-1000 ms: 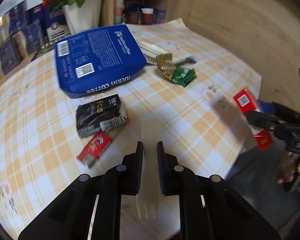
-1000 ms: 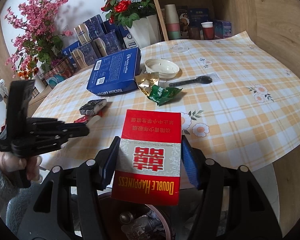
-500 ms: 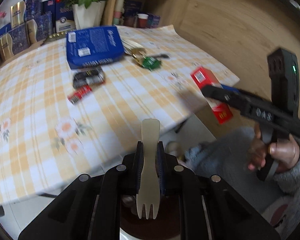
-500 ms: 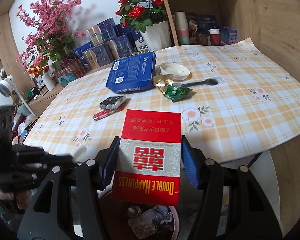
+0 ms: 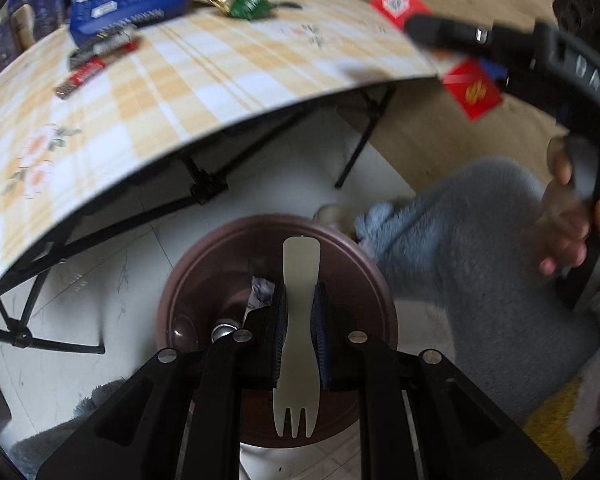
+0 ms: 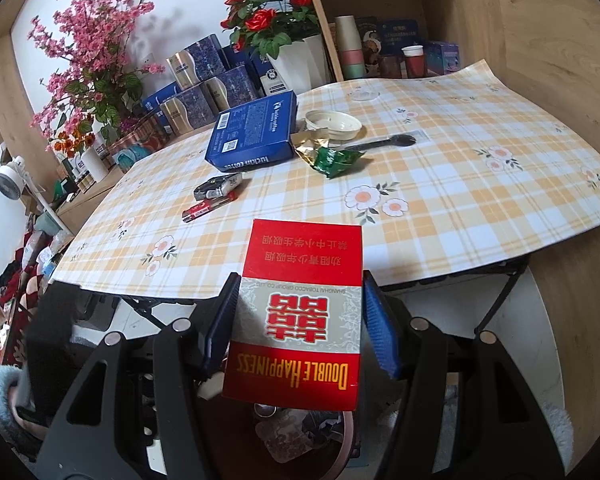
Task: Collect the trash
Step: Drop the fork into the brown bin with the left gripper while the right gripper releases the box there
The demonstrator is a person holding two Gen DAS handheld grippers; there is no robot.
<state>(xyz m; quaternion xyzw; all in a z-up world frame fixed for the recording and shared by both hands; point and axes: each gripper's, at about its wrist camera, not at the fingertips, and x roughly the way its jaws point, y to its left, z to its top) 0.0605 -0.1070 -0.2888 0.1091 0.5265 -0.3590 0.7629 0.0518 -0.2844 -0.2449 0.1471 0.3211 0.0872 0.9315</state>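
My left gripper (image 5: 299,300) is shut on a cream plastic spork (image 5: 298,332), tines toward the camera, and hangs right over a brown round bin (image 5: 180,280) on the floor by the table. My right gripper (image 6: 298,300) is shut on a red Double Happiness cigarette pack (image 6: 300,308), held off the table's near edge with the bin (image 6: 346,440) below it, scraps showing inside. In the left wrist view the right gripper's finger (image 5: 440,34) crosses the upper right with the red pack (image 5: 474,90). On the checked tablecloth lie a green wrapper (image 6: 334,158), a black wrapper (image 6: 218,186) and a small red wrapper (image 6: 206,208).
A blue coffee box (image 6: 254,136), a white lid (image 6: 332,122) and a black spoon (image 6: 384,143) lie on the table (image 6: 480,184). Flower pots, tins and cups stand at the back. Black folding table legs (image 5: 204,188) stand beside the bin. A grey fleece sleeve (image 5: 480,248) lies right of the bin.
My left gripper has swung off the table and down, from above the wrappers to over the bin, spork still held. My right gripper has drawn back slightly from the table with the pack.
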